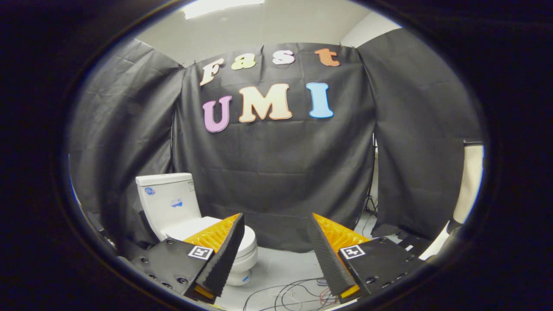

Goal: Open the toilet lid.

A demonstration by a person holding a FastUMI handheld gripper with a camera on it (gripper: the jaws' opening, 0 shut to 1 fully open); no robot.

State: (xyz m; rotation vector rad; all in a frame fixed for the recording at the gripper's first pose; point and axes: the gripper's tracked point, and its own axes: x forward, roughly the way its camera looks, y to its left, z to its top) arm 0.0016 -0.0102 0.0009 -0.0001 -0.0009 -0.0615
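Observation:
A white toilet stands on the floor against the booth's black cloth wall, well beyond my fingers and off to their left. Its tank is upright at the back. The lid lies flat down on the bowl, partly hidden behind my left finger. My gripper is open, its two fingers spread wide with nothing between them, held some way above the floor and far from the toilet.
Loose cables lie on the grey floor just ahead of the fingers. A light stand's legs show at a gap in the cloth wall to the right. A pale object stands at the far right.

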